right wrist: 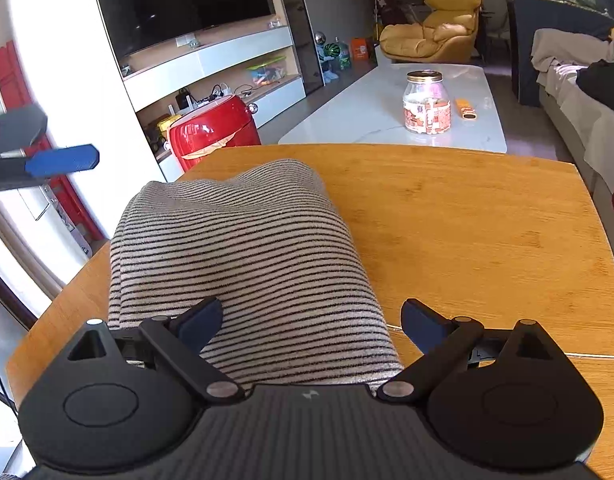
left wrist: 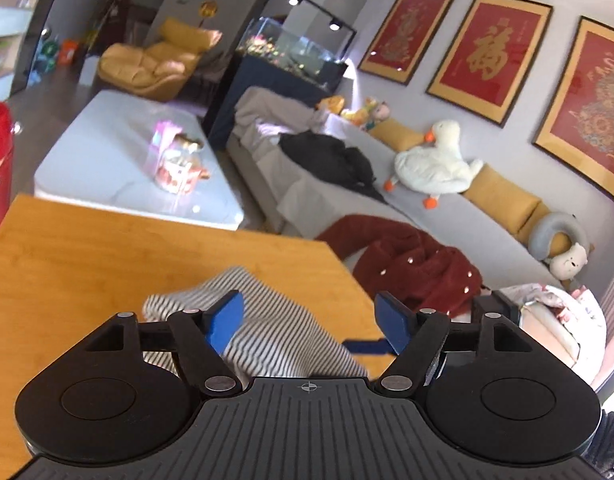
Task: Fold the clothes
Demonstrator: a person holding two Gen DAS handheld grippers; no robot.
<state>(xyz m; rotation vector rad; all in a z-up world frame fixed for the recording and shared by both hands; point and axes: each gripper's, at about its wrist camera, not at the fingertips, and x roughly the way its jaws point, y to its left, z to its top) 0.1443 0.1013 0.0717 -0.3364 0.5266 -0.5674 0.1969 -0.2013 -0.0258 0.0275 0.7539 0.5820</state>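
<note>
A folded black-and-white striped garment (right wrist: 243,256) lies on the wooden table (right wrist: 467,232). It also shows in the left wrist view (left wrist: 275,332), where the table (left wrist: 87,264) fills the left. My right gripper (right wrist: 311,324) is open just above the near end of the garment, jaws spread to either side of it. My left gripper (left wrist: 309,318) is open above the garment near the table's right edge. One blue finger of the left gripper (right wrist: 63,164) shows at the left edge of the right wrist view.
A red dotted garment (left wrist: 419,264) lies on the grey sofa (left wrist: 447,208) beside a black garment (left wrist: 331,156) and a white duck plush (left wrist: 435,160). A white coffee table (right wrist: 387,112) holds a glass jar (right wrist: 427,102). A red bin (right wrist: 215,132) stands beyond the table.
</note>
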